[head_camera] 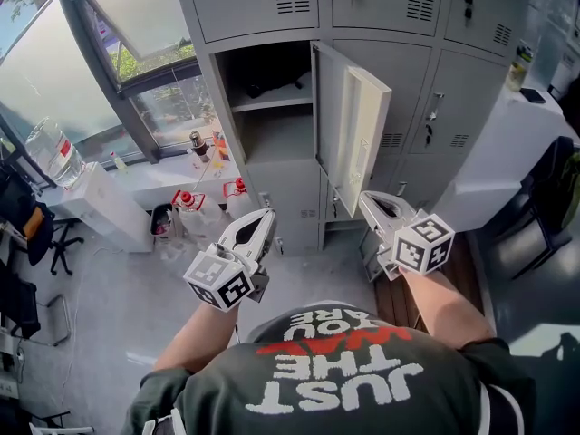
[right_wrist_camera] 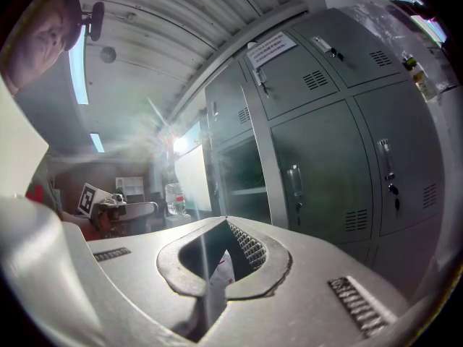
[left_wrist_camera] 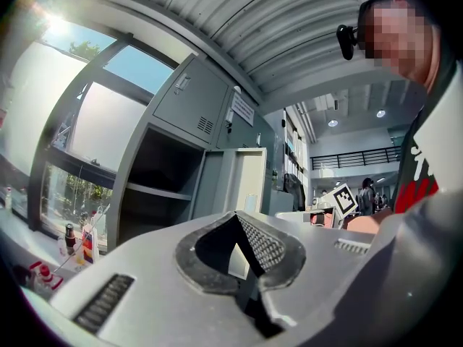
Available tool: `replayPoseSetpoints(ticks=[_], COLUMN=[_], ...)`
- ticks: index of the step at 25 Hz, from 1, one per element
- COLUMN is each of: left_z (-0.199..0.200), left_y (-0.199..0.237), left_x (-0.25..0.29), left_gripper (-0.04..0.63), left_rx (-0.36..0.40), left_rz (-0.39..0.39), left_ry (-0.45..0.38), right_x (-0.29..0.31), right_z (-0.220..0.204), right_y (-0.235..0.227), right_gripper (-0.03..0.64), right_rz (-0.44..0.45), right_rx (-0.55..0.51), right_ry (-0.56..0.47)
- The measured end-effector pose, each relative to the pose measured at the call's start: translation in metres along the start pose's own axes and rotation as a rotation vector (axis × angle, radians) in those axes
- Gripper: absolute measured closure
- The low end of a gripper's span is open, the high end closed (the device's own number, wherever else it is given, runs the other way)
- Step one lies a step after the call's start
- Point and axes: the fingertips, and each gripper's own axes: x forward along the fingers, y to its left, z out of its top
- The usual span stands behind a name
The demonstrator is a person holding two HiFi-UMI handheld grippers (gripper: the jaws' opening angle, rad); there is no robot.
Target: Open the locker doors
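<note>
1. The grey lockers stand in front, and most of their doors are closed.
2. One locker door is wide open and sticks out toward the person. An arm could bump it and swing it shut.
3. The closed door beside it has a thin handle. A gripper could slip off it.
4. The left gripper and right gripper hang low, away from the lockers. Their fingers are together and hold nothing, so they could just poke a handle.

Locker doors: painted sheet metal, smooth, matt grey. My left gripper: matt grey plastic; pads rough, cross-hatched.
</note>
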Motion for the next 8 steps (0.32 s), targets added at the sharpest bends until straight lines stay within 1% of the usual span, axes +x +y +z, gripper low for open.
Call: replayPoseSetpoints(ticks=[8], left_z=[0.0030], left_y=[-0.0007], left_x=[-0.0017], left_gripper=[0.589], left_rx=[0.004], left_rz=[0.001], left_ry=[-0.005], right_x=[0.0014], right_z=[-0.0008], right_y=[-0.0003], right_gripper=[0.583], right_rz=[0.001], right_rx=[-0.010], right_ry=[-0.006])
